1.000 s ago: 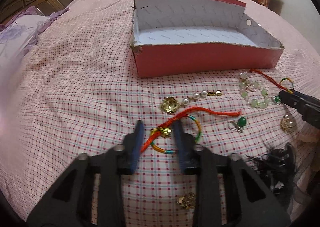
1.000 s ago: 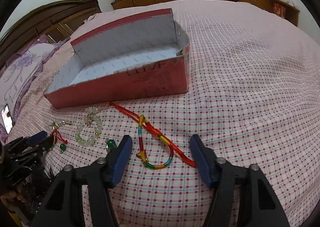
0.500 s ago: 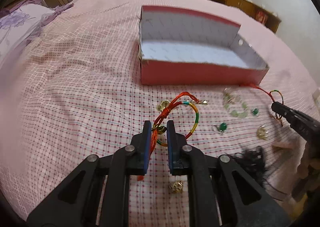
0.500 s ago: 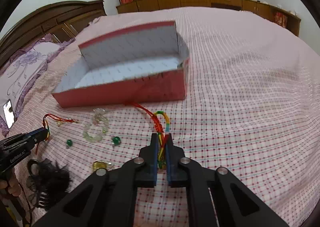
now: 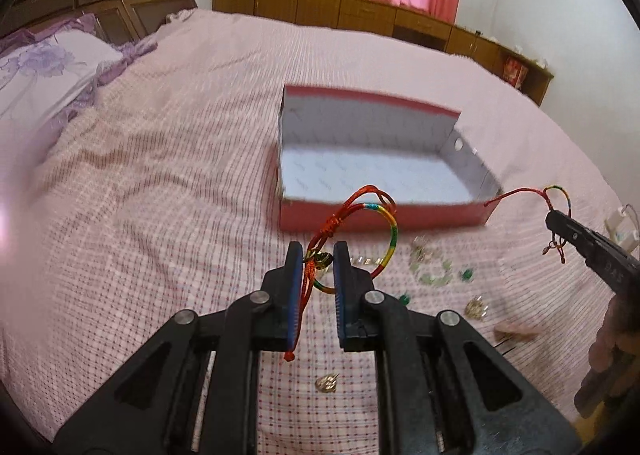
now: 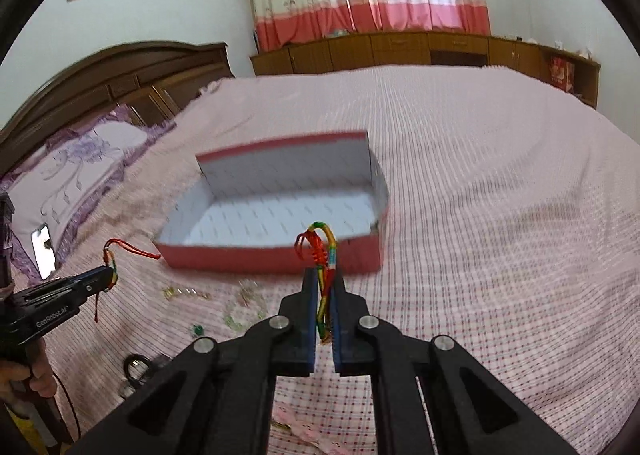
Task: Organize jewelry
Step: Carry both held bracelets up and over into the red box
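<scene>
My left gripper [image 5: 317, 251] is shut on a rainbow cord bracelet [image 5: 391, 233] with a red string and a small gold bell, held in the air in front of the red box [image 5: 440, 217]. The same gripper [image 6: 105, 278] shows at the left edge of the right wrist view, with its red cord [image 6: 132, 249] trailing. My right gripper [image 6: 325, 273] is shut on a second rainbow bracelet [image 6: 327, 251] with a red knot, also lifted before the box [image 6: 240, 259]. In the left wrist view that gripper [image 5: 554, 217] shows at the right. The box stands open and white inside, with nothing in it.
On the pink checked bedspread lie a pale green bead bracelet [image 5: 432, 271], a green stone [image 5: 405, 298], a pearl chain [image 5: 364, 261] and gold pendants [image 5: 328, 383]. A black hair tie [image 6: 138, 365] lies near the bed's front edge. A purple pillow [image 6: 80, 171] and a phone [image 6: 42, 251] are at the left.
Both grippers closed on their bracelets and lifted them off the bedspread. The box and the loose jewelry now sit lower and farther off in both views.
</scene>
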The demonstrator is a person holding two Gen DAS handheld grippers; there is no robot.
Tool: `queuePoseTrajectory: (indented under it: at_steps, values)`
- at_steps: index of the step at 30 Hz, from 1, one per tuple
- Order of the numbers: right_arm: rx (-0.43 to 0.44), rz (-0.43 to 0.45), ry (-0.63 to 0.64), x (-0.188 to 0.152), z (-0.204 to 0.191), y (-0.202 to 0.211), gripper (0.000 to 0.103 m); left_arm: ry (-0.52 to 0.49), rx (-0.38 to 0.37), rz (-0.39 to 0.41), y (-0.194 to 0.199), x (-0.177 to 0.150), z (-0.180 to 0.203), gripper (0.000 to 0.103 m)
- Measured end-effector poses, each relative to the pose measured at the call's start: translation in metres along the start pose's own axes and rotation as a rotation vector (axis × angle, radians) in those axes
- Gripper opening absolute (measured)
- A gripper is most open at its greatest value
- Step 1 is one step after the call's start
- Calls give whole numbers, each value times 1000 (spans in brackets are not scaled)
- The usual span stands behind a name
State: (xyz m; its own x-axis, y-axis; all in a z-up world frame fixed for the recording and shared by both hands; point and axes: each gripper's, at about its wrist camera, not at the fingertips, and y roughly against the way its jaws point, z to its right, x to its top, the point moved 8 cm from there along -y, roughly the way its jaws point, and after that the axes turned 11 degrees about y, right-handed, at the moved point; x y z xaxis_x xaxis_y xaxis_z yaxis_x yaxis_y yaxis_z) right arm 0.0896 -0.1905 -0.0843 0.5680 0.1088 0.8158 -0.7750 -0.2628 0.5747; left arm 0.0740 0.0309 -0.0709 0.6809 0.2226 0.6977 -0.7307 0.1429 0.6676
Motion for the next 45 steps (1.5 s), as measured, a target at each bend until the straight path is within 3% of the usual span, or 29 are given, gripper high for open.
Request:
queuePoseTrajectory:
  at_steps: [9, 17, 25, 33, 45]
  values:
    - [23, 63, 19, 30, -10, 14, 7, -13, -29, 72, 6, 36, 18, 7]
    - [30, 100, 41, 60, -18, -1, 7, 5, -41, 123, -4, 64, 31, 7]
    - [16, 103, 60, 81, -12, -31, 7, 45, -30, 124, -33, 86, 30, 7]
    - [-3, 45, 73, 84, -3, -85, 7, 40, -23, 97, -75, 99, 39, 7]
    - [-7, -51, 51, 76, 15, -151, 7, 16, 18, -14, -153, 96, 42, 7]
